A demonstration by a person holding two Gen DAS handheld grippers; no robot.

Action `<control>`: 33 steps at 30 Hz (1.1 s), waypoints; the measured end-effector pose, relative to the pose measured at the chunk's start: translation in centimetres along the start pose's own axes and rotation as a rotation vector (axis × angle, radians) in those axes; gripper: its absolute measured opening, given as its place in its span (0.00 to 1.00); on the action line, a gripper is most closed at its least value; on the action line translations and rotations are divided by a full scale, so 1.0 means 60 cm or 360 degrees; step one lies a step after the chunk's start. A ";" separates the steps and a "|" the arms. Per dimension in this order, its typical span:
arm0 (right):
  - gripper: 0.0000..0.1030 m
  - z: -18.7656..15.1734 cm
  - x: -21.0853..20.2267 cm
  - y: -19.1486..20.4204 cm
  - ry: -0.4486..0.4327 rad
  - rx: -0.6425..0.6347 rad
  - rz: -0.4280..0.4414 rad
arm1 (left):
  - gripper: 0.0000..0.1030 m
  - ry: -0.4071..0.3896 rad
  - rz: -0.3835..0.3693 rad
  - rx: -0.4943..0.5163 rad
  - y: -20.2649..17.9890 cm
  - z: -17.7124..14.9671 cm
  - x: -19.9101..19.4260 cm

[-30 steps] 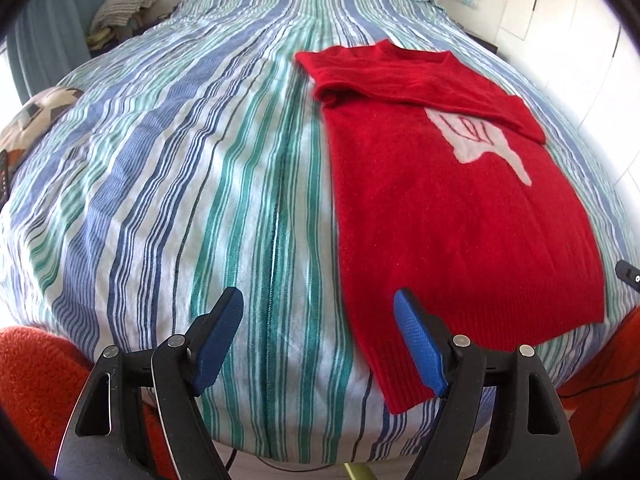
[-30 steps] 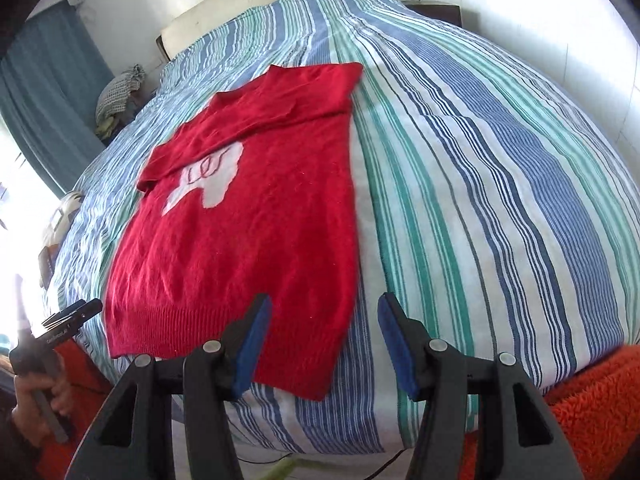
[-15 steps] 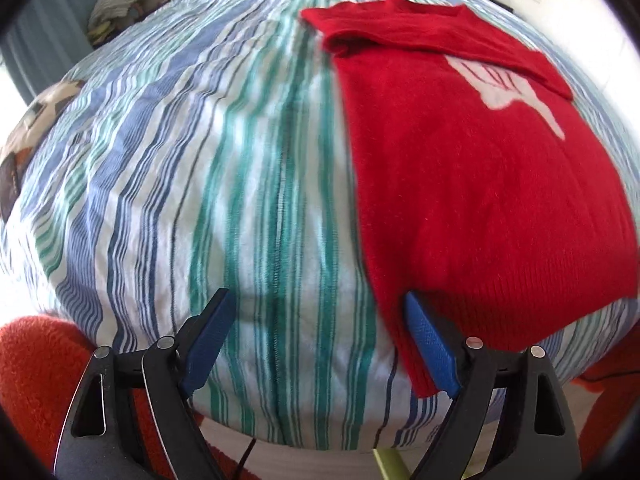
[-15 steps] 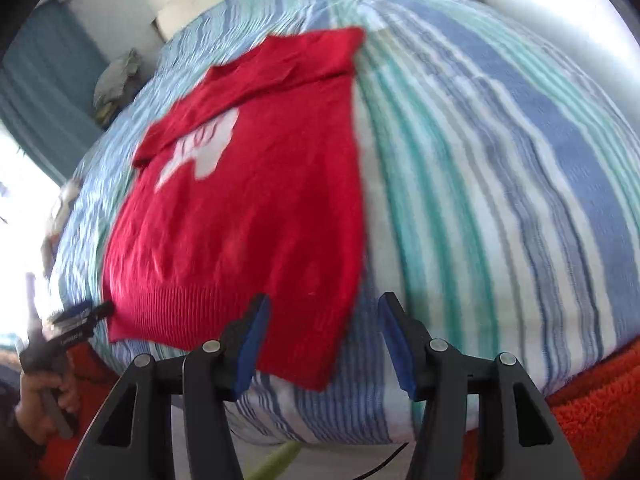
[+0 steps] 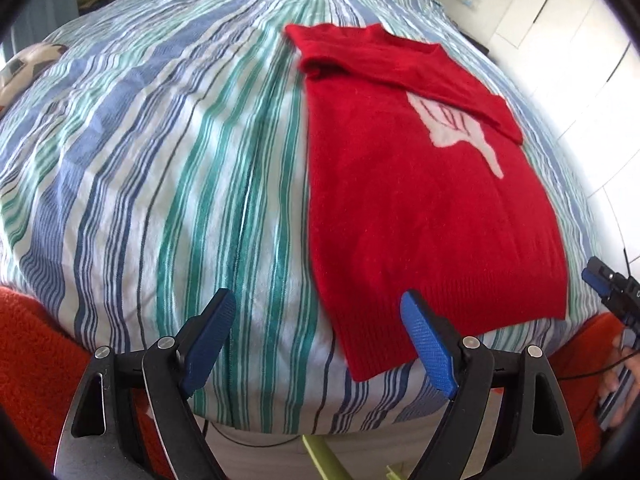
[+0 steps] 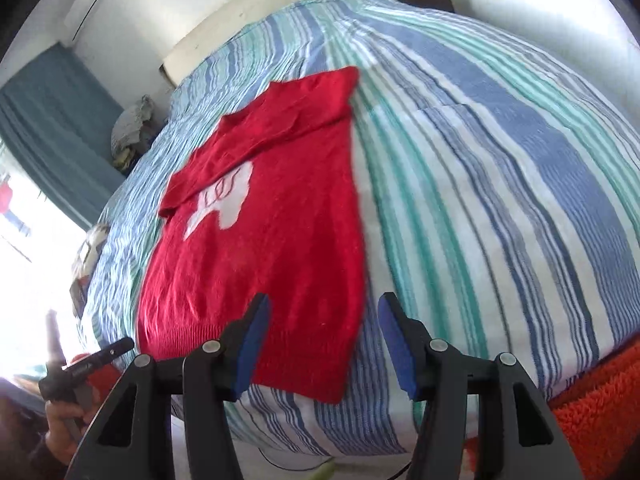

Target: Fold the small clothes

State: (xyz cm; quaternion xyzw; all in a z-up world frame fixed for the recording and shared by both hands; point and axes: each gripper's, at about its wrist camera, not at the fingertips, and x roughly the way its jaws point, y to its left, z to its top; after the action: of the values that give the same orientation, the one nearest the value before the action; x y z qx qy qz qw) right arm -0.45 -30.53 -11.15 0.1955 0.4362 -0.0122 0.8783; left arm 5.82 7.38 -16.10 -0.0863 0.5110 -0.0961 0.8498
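Two grippers, left gripper [image 5: 316, 340] and right gripper [image 6: 322, 340], jaws apart above red sweater [image 5: 420, 208]

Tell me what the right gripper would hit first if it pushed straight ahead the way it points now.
Probably the near hem corner of the red knit sweater lying on the striped bedspread. The right gripper stands open just short of it, though depth is hard to judge.

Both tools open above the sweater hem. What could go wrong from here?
1. The left tool sits mostly over bare striped sheet, so it may pinch bedding with the red sweater.
2. The sleeve folded across the chest could slip loose when the hem lifts.
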 end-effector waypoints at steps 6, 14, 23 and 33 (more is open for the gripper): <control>0.54 0.003 0.000 -0.011 -0.0003 0.0058 0.0018 | 0.84 0.0008 0.0015 -0.0046 0.014 -0.001 0.001; 0.55 0.002 -0.007 -0.016 -0.0036 0.0078 0.0025 | 0.84 -0.0007 0.0033 -0.0018 0.012 -0.001 0.002; 0.55 0.004 -0.020 -0.030 -0.0057 0.0155 0.0070 | 0.84 0.0069 -0.0013 0.0037 -0.003 -0.010 0.011; 0.58 -0.023 0.046 -0.043 0.0392 0.0285 0.0189 | 0.73 0.0223 -0.0059 0.0119 -0.028 -0.022 0.050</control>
State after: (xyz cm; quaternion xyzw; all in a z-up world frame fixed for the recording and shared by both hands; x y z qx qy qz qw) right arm -0.26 -32.00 -14.89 0.2986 0.5254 0.0250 0.7963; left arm 5.88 4.92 -18.83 -0.0570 0.5637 -0.1367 0.8126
